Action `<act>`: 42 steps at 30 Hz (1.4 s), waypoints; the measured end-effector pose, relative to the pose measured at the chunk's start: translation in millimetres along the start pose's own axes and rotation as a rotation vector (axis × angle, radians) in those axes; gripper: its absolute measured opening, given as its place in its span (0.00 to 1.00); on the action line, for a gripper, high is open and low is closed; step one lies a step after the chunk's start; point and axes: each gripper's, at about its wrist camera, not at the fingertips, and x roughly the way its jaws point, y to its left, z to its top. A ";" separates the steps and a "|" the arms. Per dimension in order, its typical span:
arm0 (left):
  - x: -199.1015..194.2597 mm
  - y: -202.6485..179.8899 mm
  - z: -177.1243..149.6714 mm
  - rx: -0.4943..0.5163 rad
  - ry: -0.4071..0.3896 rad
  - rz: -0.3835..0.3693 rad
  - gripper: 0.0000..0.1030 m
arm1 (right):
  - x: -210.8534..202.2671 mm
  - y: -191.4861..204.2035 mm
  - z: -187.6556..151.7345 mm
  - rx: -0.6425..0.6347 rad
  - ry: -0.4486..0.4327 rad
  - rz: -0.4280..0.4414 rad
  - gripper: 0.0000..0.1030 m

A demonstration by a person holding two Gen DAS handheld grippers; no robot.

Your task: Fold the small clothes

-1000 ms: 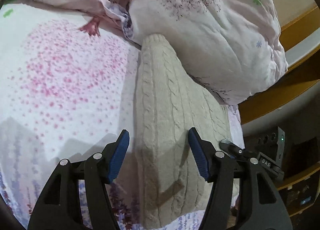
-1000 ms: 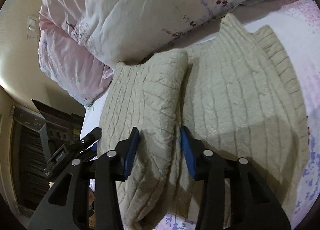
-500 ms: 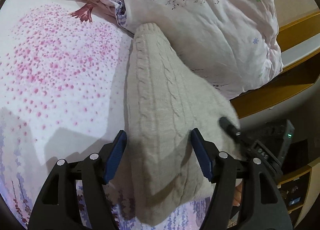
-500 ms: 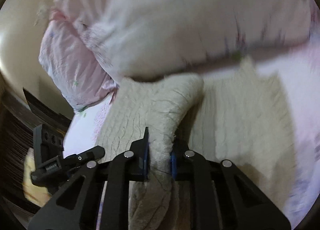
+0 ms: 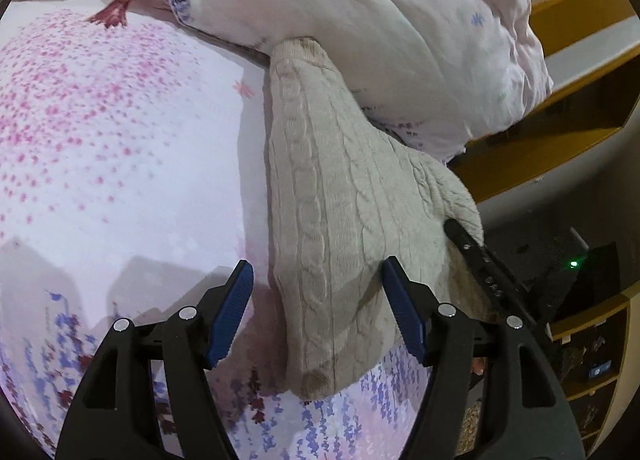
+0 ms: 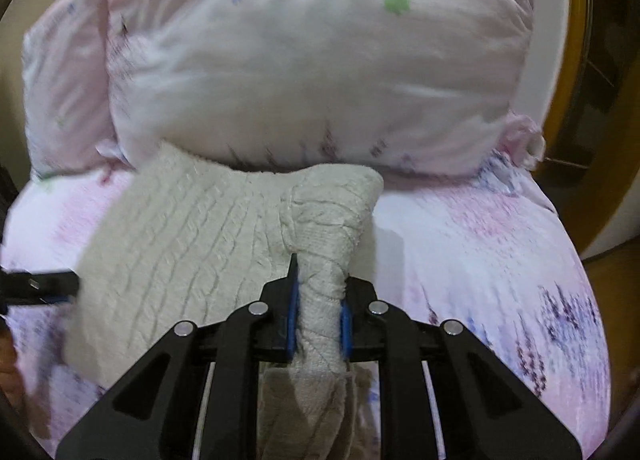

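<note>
Left wrist view looked steeply down, close over the cream knit sweater, pillow beyond it, right wrist view looked from the sweater's other side, equally near, toward the same pillow, both views shared sweater, pillow.

Bed: covered with a white sheet printed with scattered pink blossoms across the middle and purple flower sprigs along the near edge.

Directly on the bed:
- Pillow: pale pink-white, with small green and blue flower prints; placed at the far end of the bed. Serves as landmark.
- Second pillow: pink; just beside the landmark pillow, partly behind it.
- Sweater: cream cable-knit, folded; in front of the pillow, far end touching the pillow's lower edge, one side lifted off the sheet.

Wooden bed frame visible beyond the pillow.
</note>
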 end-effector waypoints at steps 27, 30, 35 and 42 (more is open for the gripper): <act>1.0 -0.4 -31.0 0.016 0.042 0.013 0.65 | -27.6 -64.6 -54.4 0.314 0.071 0.295 0.11; 1.3 -3.4 -32.7 0.031 0.037 0.027 0.65 | -18.8 -76.3 -57.3 0.366 0.081 0.261 0.10; 3.6 -4.3 -22.3 -0.004 0.055 0.013 0.65 | -16.7 -81.1 -51.1 0.410 0.134 0.307 0.32; 5.5 5.8 19.5 -0.103 0.028 -0.002 0.70 | 7.5 -107.9 -6.7 0.566 0.117 0.400 0.55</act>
